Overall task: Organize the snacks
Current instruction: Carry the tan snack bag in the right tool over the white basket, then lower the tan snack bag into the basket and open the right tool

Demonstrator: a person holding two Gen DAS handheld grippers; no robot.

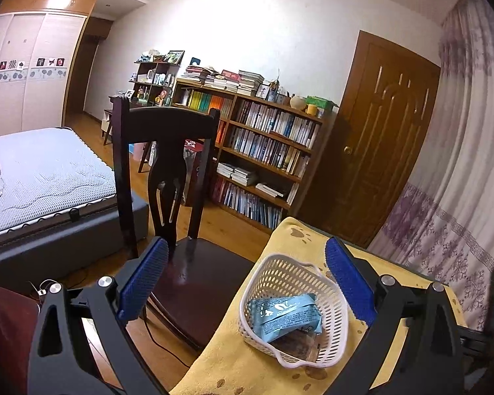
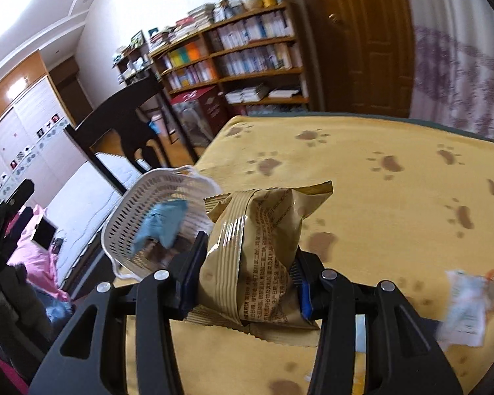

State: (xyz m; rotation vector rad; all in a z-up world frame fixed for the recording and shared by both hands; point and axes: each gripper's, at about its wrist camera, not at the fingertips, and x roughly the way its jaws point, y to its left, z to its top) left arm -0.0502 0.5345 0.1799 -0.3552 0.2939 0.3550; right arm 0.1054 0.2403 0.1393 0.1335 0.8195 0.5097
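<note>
Nearest the lens in the right wrist view, the right gripper (image 2: 247, 283) has its black fingers (image 2: 189, 279) closed to a narrow gap on a tan snack packet (image 2: 260, 250), pinching the glossy, crinkled foil pouch about its middle; the packet has ribbed stripes down one side, dark print down the other and serrated seals at both ends, and it is held above the bench (image 2: 378, 197), just right of the white basket (image 2: 158, 197). The bench carries a soft yellow cloth printed with brown paw marks. At the right edge of that view a pale wrapper with an orange patch (image 2: 467, 306) lies on the cloth, too blurred to read. In the left wrist view the left gripper (image 1: 243, 283) stands wide apart, its blue ribbed pads (image 1: 145, 279) holding nothing: one pad hangs over the dark wooden chair (image 1: 168, 171), the other just beside the basket's far rim. The basket (image 1: 280, 273), a white plastic one with slotted walls and a wavy rim, sits near the bench's left edge. Inside it lies a light blue packet (image 1: 285, 312), shiny and flat with crimped ends, on top of a brownish wrapper (image 1: 299, 345) that is mostly hidden.
</note>
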